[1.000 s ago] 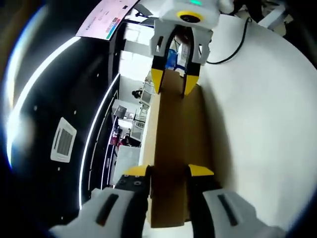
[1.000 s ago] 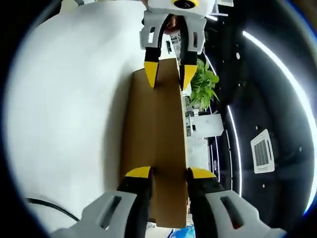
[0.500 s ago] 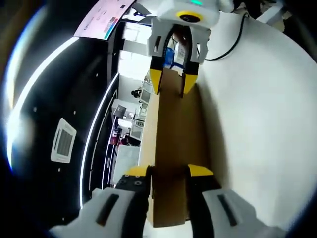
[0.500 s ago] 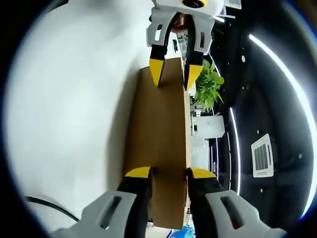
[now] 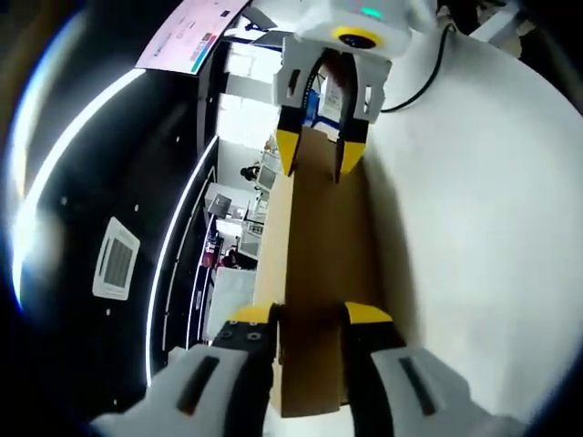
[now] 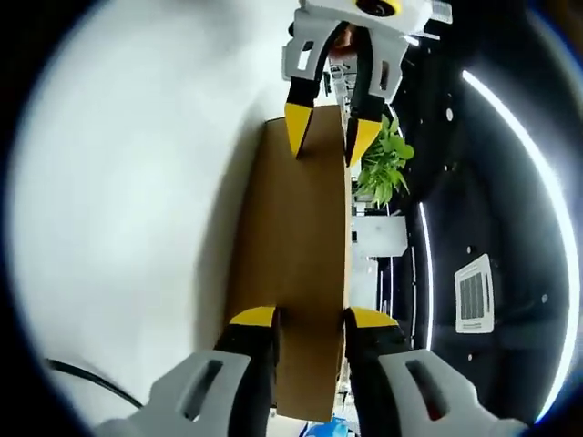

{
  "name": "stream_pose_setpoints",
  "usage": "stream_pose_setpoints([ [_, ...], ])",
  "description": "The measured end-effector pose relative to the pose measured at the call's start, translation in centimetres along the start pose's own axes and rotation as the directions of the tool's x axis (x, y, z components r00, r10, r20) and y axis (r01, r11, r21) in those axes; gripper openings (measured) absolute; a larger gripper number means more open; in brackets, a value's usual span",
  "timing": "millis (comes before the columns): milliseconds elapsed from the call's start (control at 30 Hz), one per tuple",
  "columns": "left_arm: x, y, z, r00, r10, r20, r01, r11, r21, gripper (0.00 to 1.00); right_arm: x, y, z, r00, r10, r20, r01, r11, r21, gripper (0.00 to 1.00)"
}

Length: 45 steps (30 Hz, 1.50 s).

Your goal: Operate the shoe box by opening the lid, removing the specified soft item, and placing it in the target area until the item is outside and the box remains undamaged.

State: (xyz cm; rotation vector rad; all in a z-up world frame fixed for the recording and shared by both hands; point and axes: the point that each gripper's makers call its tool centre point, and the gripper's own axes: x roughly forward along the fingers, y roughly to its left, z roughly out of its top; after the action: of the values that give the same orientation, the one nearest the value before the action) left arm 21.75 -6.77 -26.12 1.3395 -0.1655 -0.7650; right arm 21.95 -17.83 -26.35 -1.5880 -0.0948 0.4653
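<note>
While I look along the left hand-held gripper (image 5: 310,314), its two yellow-tipped jaws stand on either side of a brown cardboard panel, the shoe box lid (image 5: 319,273), and clamp its near edge between them. At the far end of that same panel the right hand-held gripper (image 5: 315,155) comes in from the top of the left gripper view, its yellow tips straddling the opposite edge.

From the right gripper view I see the mirror of it: the right hand-held gripper (image 6: 308,317) is closed on the near edge of the shoe box lid (image 6: 305,246), and the left hand-held gripper (image 6: 332,137) pinches the far edge. So each hand-held gripper holds one end of the lid, jaws narrow, cardboard between the tips.

The lid is held edge-on beside the white tabletop (image 5: 474,209), which shows as a broad pale surface on one side of the panel in both views (image 6: 127,200). A black cable (image 5: 428,86) lies across the tabletop near the far end. Beyond the lid I make out a green potted plant (image 6: 383,164) and a dark ceiling with a square vent (image 5: 117,258) and bright light strips (image 6: 510,127). I cannot see the box body or the soft item.
</note>
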Motion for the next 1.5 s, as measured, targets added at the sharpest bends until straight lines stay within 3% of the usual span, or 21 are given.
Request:
stream_pose_setpoints([
  [200,0.1,0.1,-0.1,1.0,0.001,0.0,-0.001,1.0,-0.001,0.27,0.1,0.3,-0.9,0.999,0.008,-0.046,-0.01,0.998,-0.057,0.3],
  [267,0.1,0.1,-0.2,1.0,0.003,0.0,-0.003,1.0,-0.003,0.27,0.5,1.0,-0.9,0.997,0.038,-0.071,-0.044,0.995,-0.093,0.38],
  [333,0.0,0.1,-0.2,1.0,0.001,0.001,-0.001,1.0,-0.003,0.27,0.9,1.4,-0.7,0.996,0.036,-0.077,-0.043,0.996,-0.084,0.46],
  [367,0.0,0.1,-0.2,1.0,0.001,0.001,-0.001,1.0,-0.004,0.27,1.1,2.2,-0.7,0.993,0.069,-0.092,-0.076,0.994,-0.079,0.52],
  [400,0.0,0.0,-0.1,1.0,0.0,0.003,0.0,1.0,-0.001,0.27,1.2,2.1,-0.6,0.994,0.057,-0.089,-0.063,0.996,-0.063,0.52],
  [600,-0.1,-0.2,-0.1,1.0,-0.002,0.01,0.002,1.0,-0.003,0.27,0.6,1.1,-0.5,0.996,0.064,-0.055,-0.065,0.998,-0.019,0.42],
  [700,0.0,-0.1,-0.1,1.0,-0.001,0.014,0.001,1.0,-0.006,0.27,0.0,0.3,-0.1,0.998,0.052,-0.036,-0.053,0.998,-0.022,0.29],
  [1200,-0.2,-0.2,0.1,1.0,-0.002,0.018,0.002,1.0,-0.012,0.27,-0.1,0.4,0.1,0.999,0.035,-0.028,-0.035,0.999,-0.005,0.28],
  [1500,0.0,-0.7,1.7,0.999,-0.012,0.04,0.013,1.0,-0.01,0.27,-1.4,0.8,-0.9,0.998,0.041,-0.053,-0.04,0.999,0.024,0.28],
])
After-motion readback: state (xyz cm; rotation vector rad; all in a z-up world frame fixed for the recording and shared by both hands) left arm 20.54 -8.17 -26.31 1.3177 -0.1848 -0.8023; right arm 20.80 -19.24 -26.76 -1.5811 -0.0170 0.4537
